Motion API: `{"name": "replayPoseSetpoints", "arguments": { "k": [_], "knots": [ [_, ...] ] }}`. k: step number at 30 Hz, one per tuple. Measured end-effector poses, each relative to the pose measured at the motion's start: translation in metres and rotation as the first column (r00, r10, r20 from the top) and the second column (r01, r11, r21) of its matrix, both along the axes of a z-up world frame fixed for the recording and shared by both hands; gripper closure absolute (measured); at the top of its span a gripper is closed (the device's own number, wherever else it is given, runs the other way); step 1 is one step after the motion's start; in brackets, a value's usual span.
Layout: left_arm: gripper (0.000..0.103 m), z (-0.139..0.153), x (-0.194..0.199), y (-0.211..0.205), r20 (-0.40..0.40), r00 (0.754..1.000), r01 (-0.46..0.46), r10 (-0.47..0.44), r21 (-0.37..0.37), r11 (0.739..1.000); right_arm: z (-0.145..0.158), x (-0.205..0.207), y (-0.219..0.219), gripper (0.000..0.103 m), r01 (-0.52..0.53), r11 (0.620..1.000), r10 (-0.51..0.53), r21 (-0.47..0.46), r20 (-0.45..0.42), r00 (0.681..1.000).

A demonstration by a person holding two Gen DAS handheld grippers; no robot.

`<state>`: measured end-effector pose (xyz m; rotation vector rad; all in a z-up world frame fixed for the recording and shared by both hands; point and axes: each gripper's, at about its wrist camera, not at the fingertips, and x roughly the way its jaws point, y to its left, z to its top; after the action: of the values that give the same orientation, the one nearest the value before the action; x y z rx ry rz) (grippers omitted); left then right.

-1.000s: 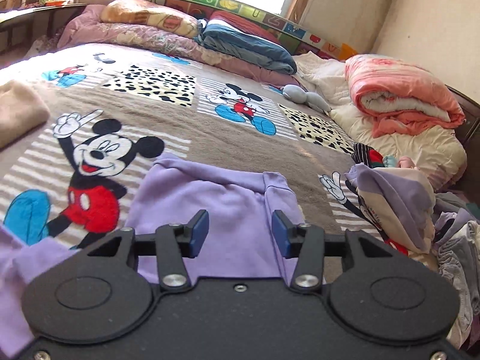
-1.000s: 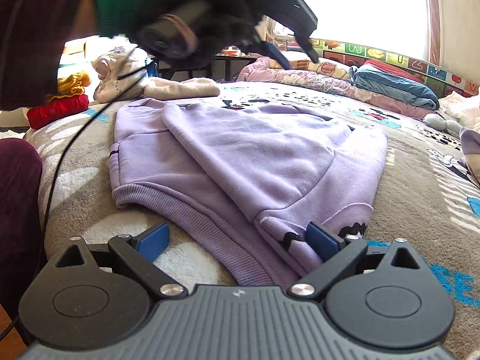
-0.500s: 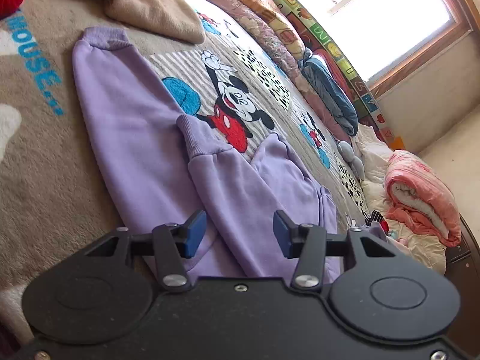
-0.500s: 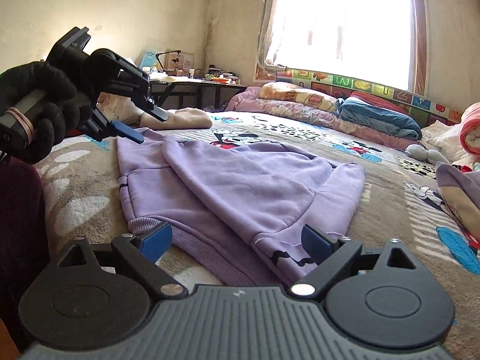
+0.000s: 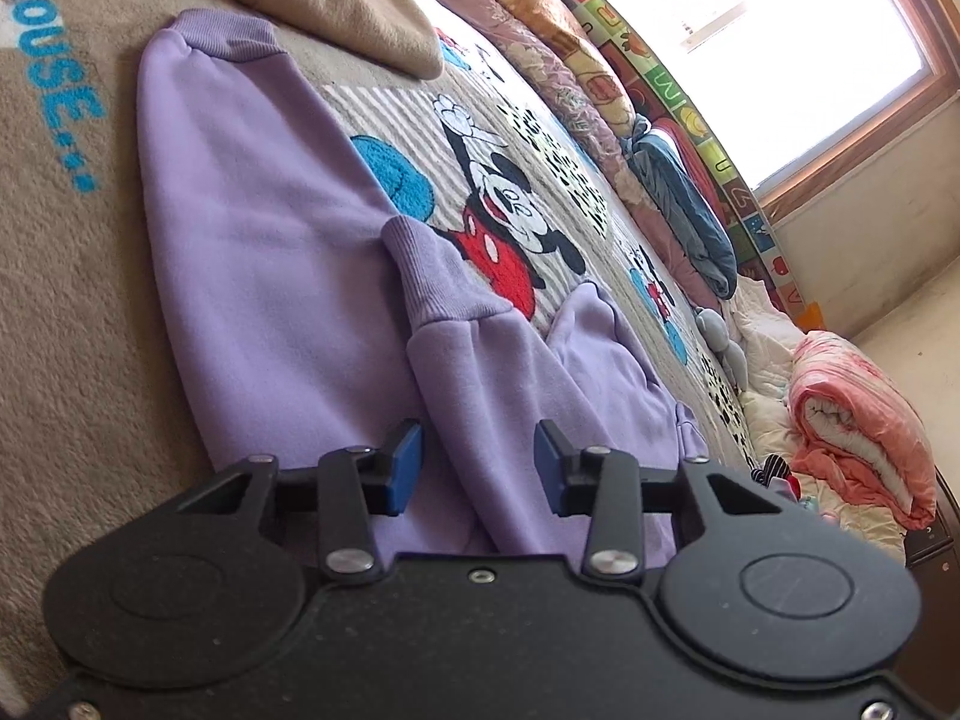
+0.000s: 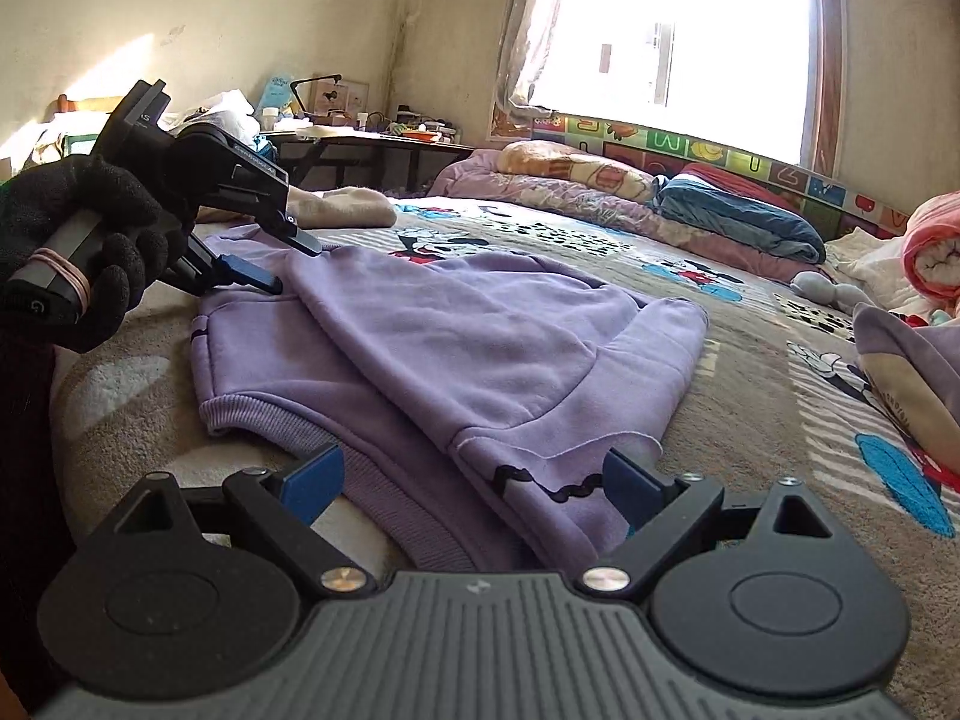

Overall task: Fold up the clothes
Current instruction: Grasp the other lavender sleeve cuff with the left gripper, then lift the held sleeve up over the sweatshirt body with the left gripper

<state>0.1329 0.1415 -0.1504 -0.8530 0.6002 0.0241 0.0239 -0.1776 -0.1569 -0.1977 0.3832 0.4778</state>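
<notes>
The left gripper (image 5: 477, 459) has its blue-padded fingers (image 5: 403, 465) partly apart and closing. A fold of the purple hoodie (image 5: 252, 252) lies in the gap between them, but the pads do not press on it, so nothing is held. In the right wrist view the left gripper (image 6: 291, 264) is seen from outside, gripped by a hand (image 6: 84, 240) in a black glove, its tips pointing down at the far left edge of the hoodie (image 6: 480, 348), just above or at the cloth; whether they touch it cannot be told.

The right gripper (image 6: 474, 483) has its fingers (image 6: 315, 480) spread wide, with nothing clamped. The near corner of the hoodie, with its ribbed hem (image 6: 384, 480) and a black printed line, lies in the gap between them, and the right pad is just beside the fold's edge.

The hoodie lies spread flat on the bed (image 6: 750, 420), on a grey cartoon-mouse blanket (image 5: 510, 228), with one side already folded over the body. In the left wrist view a sleeve with a ribbed cuff (image 5: 432, 276) lies across the body, running toward the gap in the left gripper. A beige garment (image 5: 354, 12) lies just beyond the hoodie's far hem. A rolled pink quilt (image 5: 858, 420) and a heap of other clothes (image 6: 912, 372) lie well apart to the right, and a blue folded blanket (image 6: 738, 216) lies along the window side.
</notes>
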Motion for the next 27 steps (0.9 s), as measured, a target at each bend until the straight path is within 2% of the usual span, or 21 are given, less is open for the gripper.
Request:
{"name": "replayPoseSetpoints", "arguments": {
  "k": [6,8,10,11,15,20,23,27],
  "knots": [
    [0.07,-0.002,0.011,0.001,0.005,1.0,0.0,0.0,0.023,1.0,-0.004,0.007,0.0,0.011,-0.019,1.0,0.019,0.009,-0.014,1.0],
    [0.077,-0.003,0.013,0.001,0.002,1.0,0.001,-0.001,0.035,0.999,-0.005,0.007,0.002,0.011,-0.03,0.999,0.03,0.011,-0.021,0.999],
    [0.096,-0.002,0.013,0.0,0.002,1.0,0.007,-0.007,0.05,0.999,-0.008,0.009,0.004,0.011,-0.044,0.999,0.044,0.005,-0.043,0.998],
    [0.098,0.0,0.013,-0.001,0.005,1.0,0.01,-0.011,0.057,0.998,-0.009,0.01,0.005,0.011,-0.05,0.999,0.05,-0.002,-0.05,0.997],
    [0.1,0.027,0.011,-0.011,0.083,0.996,0.04,-0.046,0.073,0.997,-0.011,0.011,0.006,0.011,-0.067,0.998,0.067,-0.007,-0.073,0.995],
    [0.101,0.072,0.018,-0.034,0.197,0.974,0.103,-0.112,0.057,0.993,-0.01,0.009,0.004,0.011,-0.075,0.997,0.076,0.017,-0.087,0.993],
    [0.101,0.096,0.03,-0.055,0.238,0.958,0.149,-0.162,0.07,0.986,-0.01,0.009,0.004,0.011,-0.076,0.997,0.078,0.025,-0.094,0.993],
    [0.101,0.12,0.052,-0.089,0.265,0.937,0.207,-0.227,0.105,0.973,-0.007,0.011,-0.002,0.011,-0.067,0.994,0.076,0.081,-0.116,0.99]
  ]
}}
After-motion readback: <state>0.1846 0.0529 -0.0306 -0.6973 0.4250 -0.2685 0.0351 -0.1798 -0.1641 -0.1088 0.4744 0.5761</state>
